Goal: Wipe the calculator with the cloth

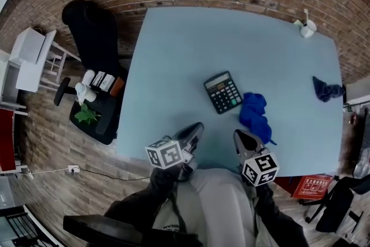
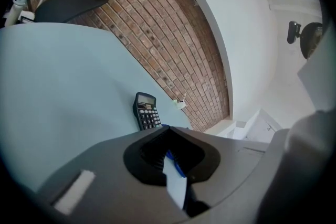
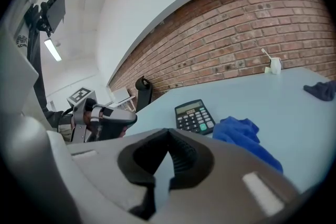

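My right gripper [image 1: 241, 136] is clenched on nothing, jaws pressed together over the near table edge. My left gripper [image 1: 195, 129], close alongside, is clenched and empty too. Just ahead of the right one lies the blue cloth [image 1: 254, 113], bunched up, just beside the calculator [image 1: 223, 92], which lies flat, keys up, on the pale blue table [image 1: 173, 49]. I judge the wipe not yet begun. Next I must part the right jaws, reach forward and pinch a fold of cloth; the left could steady the calculator.
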Tool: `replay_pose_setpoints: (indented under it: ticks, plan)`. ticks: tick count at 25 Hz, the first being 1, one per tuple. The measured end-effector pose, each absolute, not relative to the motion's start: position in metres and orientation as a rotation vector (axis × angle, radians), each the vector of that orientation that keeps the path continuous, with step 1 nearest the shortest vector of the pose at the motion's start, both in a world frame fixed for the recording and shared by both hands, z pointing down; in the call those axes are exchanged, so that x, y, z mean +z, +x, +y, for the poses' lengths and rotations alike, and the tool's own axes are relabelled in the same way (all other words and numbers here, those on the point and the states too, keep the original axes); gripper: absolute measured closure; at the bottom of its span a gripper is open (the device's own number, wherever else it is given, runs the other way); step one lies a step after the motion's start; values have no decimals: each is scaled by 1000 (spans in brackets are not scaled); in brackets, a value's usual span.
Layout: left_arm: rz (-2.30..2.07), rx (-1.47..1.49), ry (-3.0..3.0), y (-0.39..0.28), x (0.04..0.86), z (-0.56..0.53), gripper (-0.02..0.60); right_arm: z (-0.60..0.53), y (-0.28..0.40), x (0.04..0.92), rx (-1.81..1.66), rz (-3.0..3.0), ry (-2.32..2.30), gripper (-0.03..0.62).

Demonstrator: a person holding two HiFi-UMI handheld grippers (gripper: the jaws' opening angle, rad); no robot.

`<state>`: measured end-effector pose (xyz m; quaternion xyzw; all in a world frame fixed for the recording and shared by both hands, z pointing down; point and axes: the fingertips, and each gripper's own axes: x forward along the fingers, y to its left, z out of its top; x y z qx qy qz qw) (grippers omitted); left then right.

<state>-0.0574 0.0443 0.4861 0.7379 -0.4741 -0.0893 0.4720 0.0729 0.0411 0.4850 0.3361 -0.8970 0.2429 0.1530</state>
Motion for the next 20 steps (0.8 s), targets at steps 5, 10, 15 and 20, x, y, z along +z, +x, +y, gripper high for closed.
replay_pose_setpoints:
  ticks: [5,10,15,20]
  plan:
    - [-1151,-217,1790,-55,492,43,574,44,75,492,702,-2554,944,592]
    - [-1147,-210,1761,-57,499,41,574,44,74,496,696,-2542,930,592]
    - [-1143,-205,1744,-57,504,42,574,45,75,500,706,-2529,924,592]
    - [-1126,-217,1734,-58,506,42,574,44,72,503,704,-2527,919,592]
